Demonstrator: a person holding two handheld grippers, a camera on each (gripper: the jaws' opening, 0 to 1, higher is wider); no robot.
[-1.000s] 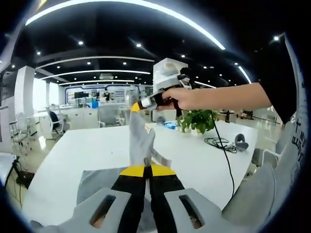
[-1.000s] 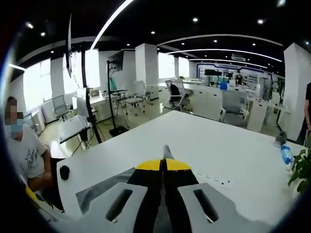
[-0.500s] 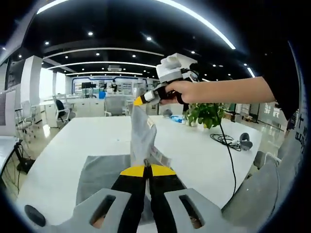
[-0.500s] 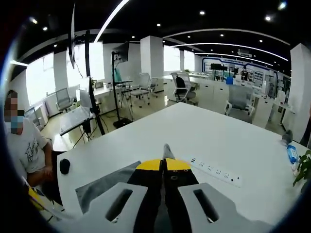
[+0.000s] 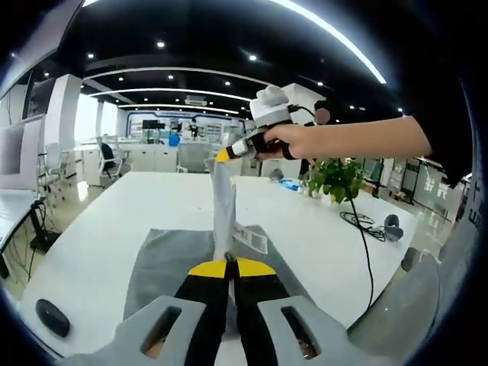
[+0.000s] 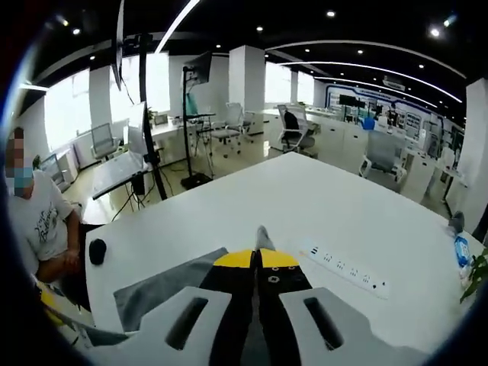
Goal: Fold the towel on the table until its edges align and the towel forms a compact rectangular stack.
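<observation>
Broadly, a white desk [image 5: 99,244] carries a grey towel [image 5: 164,259] below both hand-held grippers. Left hand-held gripper [image 5: 227,268] and right hand-held gripper [image 5: 223,155] each pinch a towel corner, edge stretched taut between them. Likely next: carry it across, lay edges together.

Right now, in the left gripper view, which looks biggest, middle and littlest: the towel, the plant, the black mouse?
1. towel
2. plant, though it stands farther away
3. black mouse
</observation>
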